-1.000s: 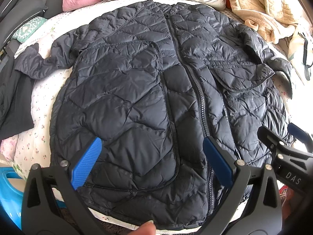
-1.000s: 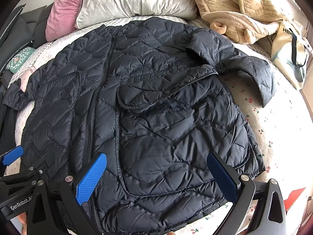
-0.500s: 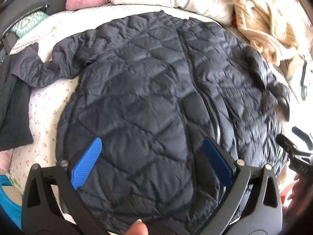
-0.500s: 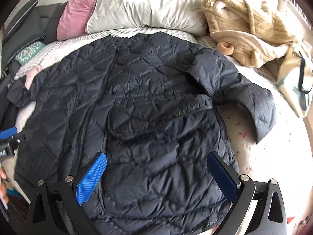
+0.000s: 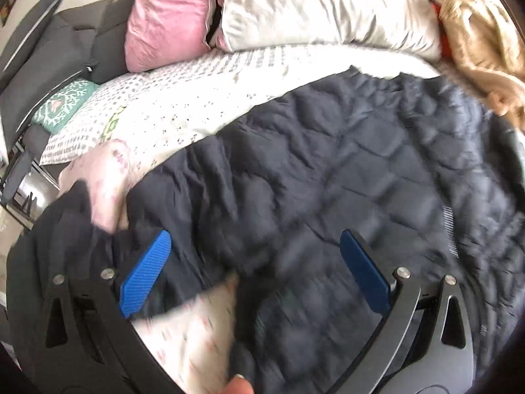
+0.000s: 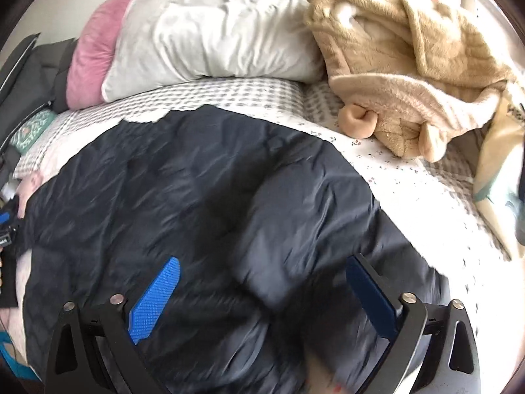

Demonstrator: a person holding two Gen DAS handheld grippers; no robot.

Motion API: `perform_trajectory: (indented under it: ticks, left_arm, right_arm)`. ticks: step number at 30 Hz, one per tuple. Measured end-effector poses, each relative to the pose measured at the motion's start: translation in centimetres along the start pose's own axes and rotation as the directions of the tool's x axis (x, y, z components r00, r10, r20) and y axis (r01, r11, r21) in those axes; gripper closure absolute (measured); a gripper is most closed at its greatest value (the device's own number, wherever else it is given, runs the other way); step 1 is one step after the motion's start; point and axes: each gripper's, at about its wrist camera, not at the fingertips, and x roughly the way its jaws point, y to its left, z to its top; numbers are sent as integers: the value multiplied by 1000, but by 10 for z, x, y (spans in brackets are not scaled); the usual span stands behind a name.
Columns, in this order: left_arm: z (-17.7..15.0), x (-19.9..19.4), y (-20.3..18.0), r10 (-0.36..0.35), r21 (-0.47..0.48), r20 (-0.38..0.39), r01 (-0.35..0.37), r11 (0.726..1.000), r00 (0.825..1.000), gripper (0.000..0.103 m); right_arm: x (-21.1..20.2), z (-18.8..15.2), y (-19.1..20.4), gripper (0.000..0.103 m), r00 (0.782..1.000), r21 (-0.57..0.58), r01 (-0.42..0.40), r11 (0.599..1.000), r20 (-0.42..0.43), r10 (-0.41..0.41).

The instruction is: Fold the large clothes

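Note:
A large dark navy quilted jacket [image 5: 328, 177] lies spread on the bed; it also fills the right wrist view [image 6: 203, 203]. My left gripper [image 5: 256, 269] is open and empty, low over the jacket's left side near its sleeve [image 5: 65, 229]. My right gripper [image 6: 262, 295] is open and empty, low over the jacket's right part. The left gripper's tip [image 6: 5, 220] shows at the left edge of the right wrist view. Both views are motion-blurred.
A pink pillow [image 5: 167, 16] and a white pillow [image 5: 321, 6] lie at the head of the bed. A tan fleece garment [image 6: 403, 59] lies at the back right. A cream tote bag [image 6: 498, 170] sits at the right. Dark cushions [image 5: 59, 46] stand at the left. The floral sheet [image 5: 183, 105] shows around the jacket.
Both grippers have moved forward and down towards the jacket. The jacket now fills the lower part of both views. Both stay open.

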Motion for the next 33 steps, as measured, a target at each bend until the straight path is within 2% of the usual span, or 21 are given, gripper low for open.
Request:
perform_trajectory:
  ticks: [1, 3, 7, 10, 12, 13, 15, 16, 17, 19, 21, 24, 27, 29, 31, 32, 33]
  left_arm:
    - [8, 15, 4, 2, 11, -14, -1, 1000, 1000, 2]
    - [21, 39, 12, 2, 19, -33, -2, 1000, 999, 8]
    - [49, 94, 40, -11, -46, -67, 8, 999, 998, 9]
    - [57, 123, 56, -17, -92, -77, 9, 996, 997, 9]
    - [60, 139, 61, -30, -118, -98, 18, 993, 995, 14]
    - [61, 145, 64, -49, -137, -103, 35, 990, 993, 21]
    - [59, 152, 68, -81, -178, -100, 63, 982, 992, 37]
    - [59, 153, 70, -100, -204, -85, 81, 976, 991, 53]
    - [57, 153, 71, -124, -225, -74, 105, 969, 990, 73]
    - [57, 152, 68, -181, -243, -61, 161, 957, 982, 93]
    - [61, 148, 58, -180, -215, -45, 167, 962, 983, 98]
    - [69, 135, 41, -190, -167, -2, 187, 968, 982, 99]
    - [83, 119, 19, -222, -122, 60, 227, 966, 973, 99]
    - [94, 111, 4, -212, -90, 85, 220, 971, 973, 99]
    - [105, 111, -5, -180, -76, 90, 187, 979, 979, 99]
    - [109, 113, -9, -154, -72, 85, 160, 984, 984, 98]
    - [113, 118, -10, -127, -70, 77, 133, 989, 989, 96]
  right_arm:
    - [11, 10, -7, 11, 1000, 10, -3, 1000, -13, 3]
    - [28, 26, -22, 12, 1000, 31, -6, 1000, -18, 6]
    - [65, 56, -53, 12, 1000, 93, 2, 996, -26, 1]
    - [94, 66, -73, 12, 999, 153, 10, 988, -40, -4]
    - [111, 68, -80, 18, 999, 190, -5, 982, -50, 15]
    - [121, 67, -82, 27, 998, 198, -20, 980, -57, 32]
    - [130, 64, -78, 52, 997, 179, -32, 983, -61, 43]
    - [133, 60, -71, 81, 998, 145, -19, 989, -53, 27]
    - [131, 57, -64, 95, 999, 120, -4, 993, -43, 9]
    - [124, 50, -50, 98, 999, 66, 27, 997, -20, -25]
    - [116, 45, -45, 100, 996, 16, 94, 995, -5, -94]
    - [98, 47, -55, 101, 971, -2, 233, 973, 48, -232]
    - [78, 49, -77, 102, 953, 28, 294, 955, 71, -296]
    - [66, 50, -89, 103, 912, 17, 403, 915, 82, -403]
    - [56, 51, -109, 103, 847, 9, 526, 851, 91, -524]
    - [54, 52, -118, 103, 839, 30, 538, 843, 80, -538]
    - [54, 52, -129, 102, 847, 69, 524, 849, 62, -528]
